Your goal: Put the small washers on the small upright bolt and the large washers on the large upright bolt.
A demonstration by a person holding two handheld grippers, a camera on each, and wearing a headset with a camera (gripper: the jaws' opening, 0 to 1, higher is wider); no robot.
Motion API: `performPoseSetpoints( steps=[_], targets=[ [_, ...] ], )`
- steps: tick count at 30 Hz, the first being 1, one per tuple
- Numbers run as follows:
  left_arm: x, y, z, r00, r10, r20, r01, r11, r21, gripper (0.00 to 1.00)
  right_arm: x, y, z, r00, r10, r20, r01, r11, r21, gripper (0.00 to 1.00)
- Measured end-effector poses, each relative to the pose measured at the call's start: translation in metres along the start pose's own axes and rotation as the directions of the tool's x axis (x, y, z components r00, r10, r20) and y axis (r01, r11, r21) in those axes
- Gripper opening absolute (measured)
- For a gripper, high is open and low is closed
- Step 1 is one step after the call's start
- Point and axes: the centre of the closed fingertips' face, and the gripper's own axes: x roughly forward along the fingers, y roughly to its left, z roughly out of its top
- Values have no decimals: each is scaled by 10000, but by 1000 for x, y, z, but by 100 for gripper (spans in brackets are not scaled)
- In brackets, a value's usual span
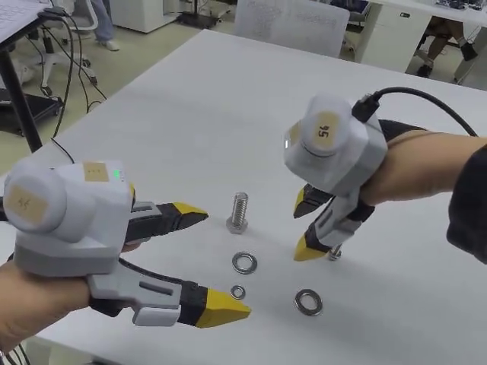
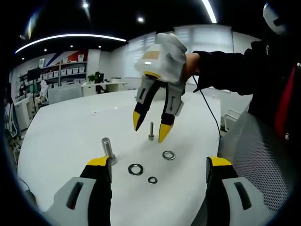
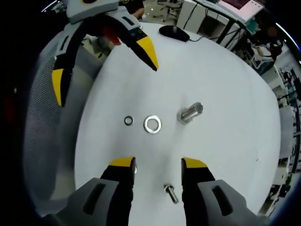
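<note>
Washers of flat silver metal lie loose on the white table (image 1: 190, 114) in the head view. One large washer (image 1: 244, 263) is just on the near side of the large upright silver bolt (image 1: 238, 211), the small washer (image 1: 238, 292) is nearer still, and a second large washer (image 1: 308, 302) lies to the right. The small upright silver bolt (image 1: 333, 255) stands just beside the lower tip of the right gripper (image 1: 300, 230), whose jaws are moderately apart and empty. The left gripper (image 1: 227, 263), at the near left, has its jaws spread wide and holds nothing

In the left gripper view the left gripper (image 2: 159, 162) has its jaws far apart, with the three washers on the table beyond them. The right gripper (image 2: 149, 129) hangs over the small bolt (image 2: 151, 135), one tip on each side

In the right gripper view the small bolt (image 3: 170, 193) stands between the parted jaws of the right gripper (image 3: 158, 163). Farther away are the large bolt (image 3: 190, 113), a large washer (image 3: 153, 124) and the small washer (image 3: 128, 121)
</note>
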Motion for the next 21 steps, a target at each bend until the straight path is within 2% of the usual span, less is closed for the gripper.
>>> performPoseSetpoints(
  steps=[4, 21],
  targets=[
    [-1, -1, 0, 10000, 14, 12, -14, 10000, 7, 82, 4, 10, 7, 9998, 171, -50, -172, 9996, -234, 40],
    [-5, -2, -2, 10000, 82, 42, -82, 10000, -24, 82, 23, 35, 24, 9967, 809, -76, -812, 9941, -725, 37]
  ],
)
